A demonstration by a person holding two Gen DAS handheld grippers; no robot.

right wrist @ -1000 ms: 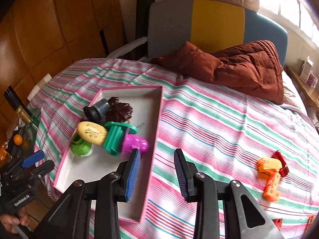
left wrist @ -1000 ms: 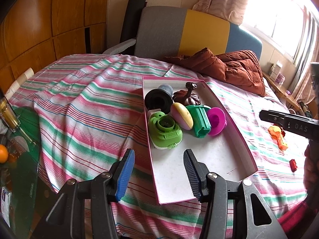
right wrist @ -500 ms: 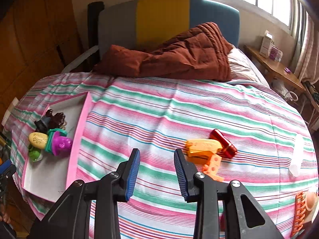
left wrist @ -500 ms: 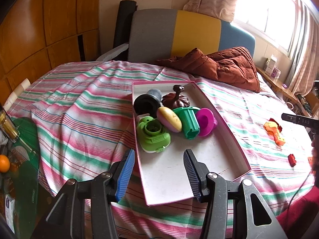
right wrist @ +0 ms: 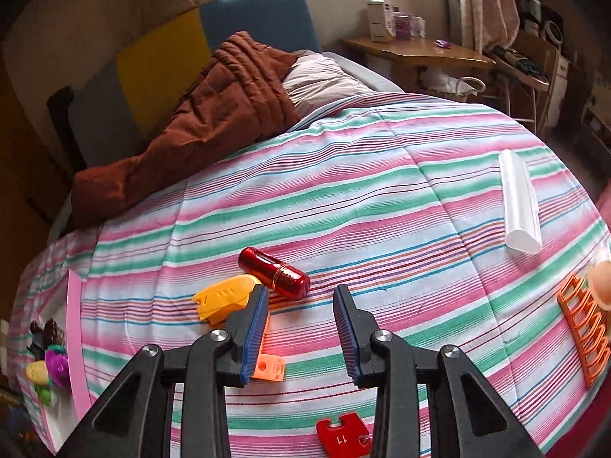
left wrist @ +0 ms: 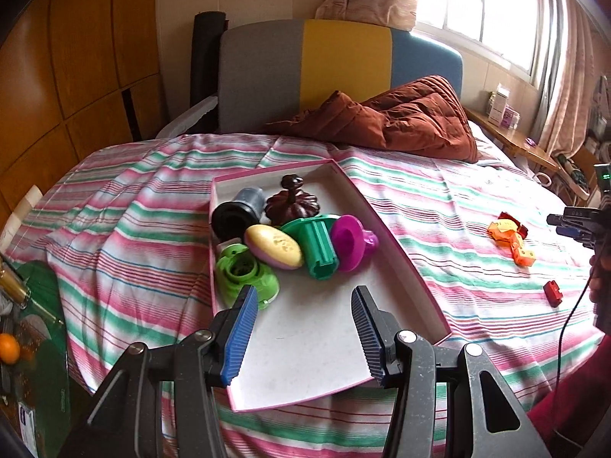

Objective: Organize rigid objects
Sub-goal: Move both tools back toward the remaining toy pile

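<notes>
Left gripper [left wrist: 301, 328]: parted, empty, poised over bare floor of the pink tray [left wrist: 397, 263], sorted toys at 12 o'clock. Right gripper [right wrist: 299, 334]: parted narrower, empty, above the striped bedspread [right wrist: 382, 198]; yellow piece [right wrist: 225, 297] at 10 o'clock, red capsule [right wrist: 274, 273] at 11, long axis running 10-to-4; clearly the nearer hand
</notes>
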